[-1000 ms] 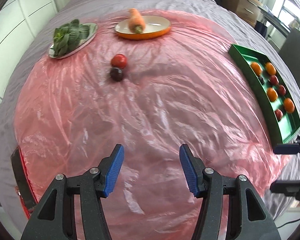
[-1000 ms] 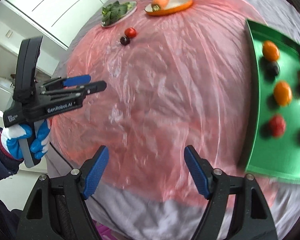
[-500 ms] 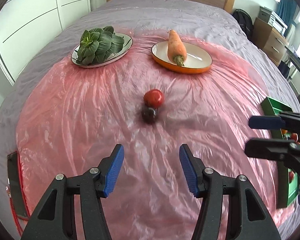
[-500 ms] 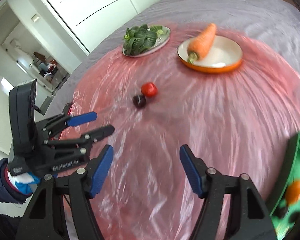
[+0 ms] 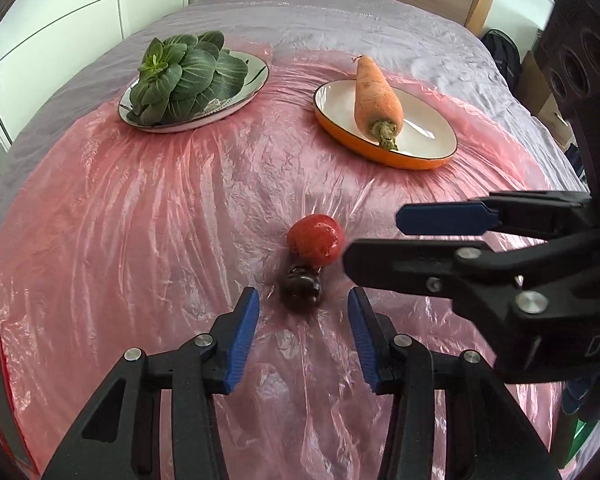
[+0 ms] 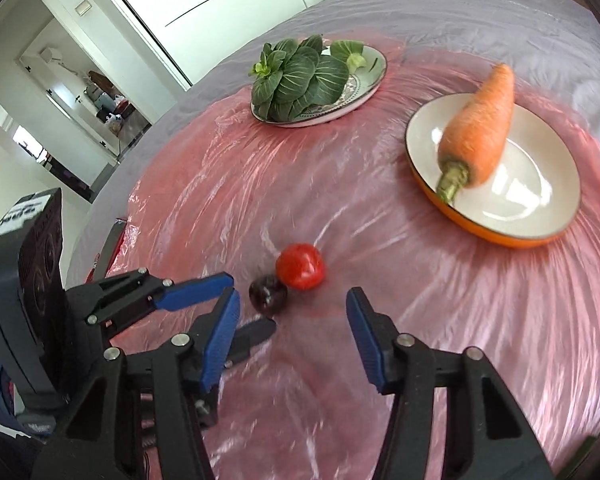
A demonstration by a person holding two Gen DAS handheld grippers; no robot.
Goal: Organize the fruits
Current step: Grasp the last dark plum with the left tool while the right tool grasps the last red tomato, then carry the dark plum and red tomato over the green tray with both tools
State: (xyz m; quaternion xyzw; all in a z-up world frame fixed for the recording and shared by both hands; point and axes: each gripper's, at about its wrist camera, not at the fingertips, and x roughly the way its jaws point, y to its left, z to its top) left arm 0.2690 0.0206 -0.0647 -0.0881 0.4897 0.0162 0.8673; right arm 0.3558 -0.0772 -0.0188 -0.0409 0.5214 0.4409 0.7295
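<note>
A: Where are we w/ the fruit?
B: Red tomato point(image 5: 315, 243) & dark plum point(image 5: 300, 289) touching each other on the pink sheet point(image 5: 140, 220), near side of the carrot plate point(image 5: 428, 136). Neither picked yet

A: Jaws?
B: Left gripper point(image 5: 303, 330) spread wide, plum just ahead of its tips. Right gripper point(image 6: 292, 332) also spread, empty, beside the tomato. We judge two grabs left

Both the left tongs point(image 5: 303, 338) and the right tongs point(image 6: 292, 338) are matte black, speckled plastic frames with silver screw heads at the pivots, ending in ribbed blue fingertips point(image 5: 242, 336); white lettering marks the right body
</note>
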